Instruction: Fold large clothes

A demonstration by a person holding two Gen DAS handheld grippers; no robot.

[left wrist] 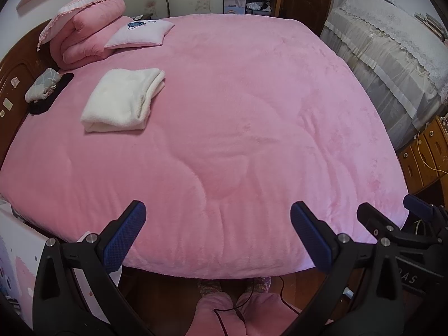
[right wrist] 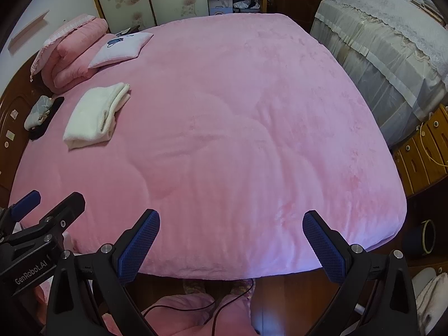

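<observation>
while both claws gape empty | white garment [left wrist: 123, 99] folded into thick rectangle | lies on pink bedspread [left wrist: 238, 112]

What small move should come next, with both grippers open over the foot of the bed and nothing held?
Probably back both away: the white garment already lies folded flat on the pink bedspread, far from the open left gripper and open right gripper. No unfolded clothing shows on the bed.

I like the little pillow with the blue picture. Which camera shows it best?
The left wrist view: the pillow looks bigger there and its blue picture is clearer. The right wrist view shows the pillow too, whole but smaller and farther toward the corner.
</observation>
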